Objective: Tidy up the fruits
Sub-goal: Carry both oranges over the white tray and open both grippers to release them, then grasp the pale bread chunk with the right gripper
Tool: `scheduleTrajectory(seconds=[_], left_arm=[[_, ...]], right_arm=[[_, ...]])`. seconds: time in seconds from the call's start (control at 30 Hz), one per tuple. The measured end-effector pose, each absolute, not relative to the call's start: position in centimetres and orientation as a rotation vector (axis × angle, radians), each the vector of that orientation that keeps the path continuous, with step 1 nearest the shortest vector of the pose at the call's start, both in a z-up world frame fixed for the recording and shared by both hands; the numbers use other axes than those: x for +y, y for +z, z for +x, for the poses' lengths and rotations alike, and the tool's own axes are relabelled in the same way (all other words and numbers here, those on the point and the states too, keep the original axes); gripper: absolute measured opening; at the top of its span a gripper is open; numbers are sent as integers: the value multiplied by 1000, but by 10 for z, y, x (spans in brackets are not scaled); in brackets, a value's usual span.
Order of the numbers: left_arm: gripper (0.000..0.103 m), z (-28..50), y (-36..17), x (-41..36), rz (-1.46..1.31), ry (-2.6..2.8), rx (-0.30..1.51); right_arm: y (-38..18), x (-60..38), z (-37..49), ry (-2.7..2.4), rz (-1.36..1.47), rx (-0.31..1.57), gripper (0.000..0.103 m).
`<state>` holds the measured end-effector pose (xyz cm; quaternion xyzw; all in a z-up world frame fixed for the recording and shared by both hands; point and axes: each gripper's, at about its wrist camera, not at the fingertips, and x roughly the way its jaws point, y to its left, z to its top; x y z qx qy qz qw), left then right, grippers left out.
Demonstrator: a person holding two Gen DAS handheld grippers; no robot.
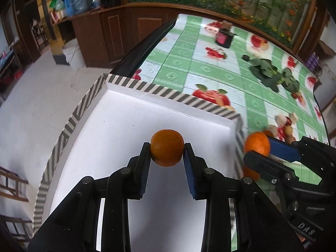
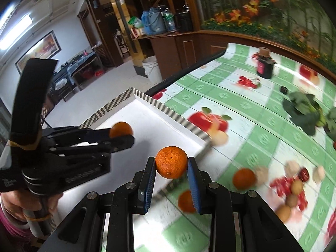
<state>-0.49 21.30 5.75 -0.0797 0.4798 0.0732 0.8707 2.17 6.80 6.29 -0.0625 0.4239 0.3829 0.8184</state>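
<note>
Table [image 2: 241,105] carries a white tray [image 1: 126,115] with striped rim at its 9 o'clock edge. Left gripper [image 1: 167,149] clamps an orange [image 1: 167,147] over the tray. Right gripper [image 2: 171,163] clamps another orange [image 2: 171,161] above the tray's 3 o'clock corner.

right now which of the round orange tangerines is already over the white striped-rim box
The round orange tangerine in the left gripper, above the white striped-rim box. The right gripper's tangerine is at the box's corner; two lie on the tablecloth.
</note>
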Motion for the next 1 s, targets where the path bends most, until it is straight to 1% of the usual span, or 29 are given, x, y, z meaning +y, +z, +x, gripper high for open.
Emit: scheduleTrajectory(seconds=[0.27,0.47,0.53,0.63,0.7,0.77,0.87,1.0], left_arm=[[30,10,40,226,-169,191,1049],[31,13,30,234,-190,215,1078],[33,12,30,237,-208,217,1075],[38,10,31,238,-209,230,1068],[39,8,32,240,-210,233,1064],[39,6,33,243,-236,213,1062],[39,0,36,250,-289,200,1058],[39,-11,45,247,-291,203,1035]], right_arm=[[42,103,45,831,-189,957,29],[27,118,47,845,-225,987,29],[23,121,46,849,-239,993,29],[22,124,45,850,-260,985,29],[22,124,47,847,-264,988,30],[23,123,46,837,-269,978,35],[29,115,44,836,-247,970,36],[43,100,35,837,-214,949,36]])
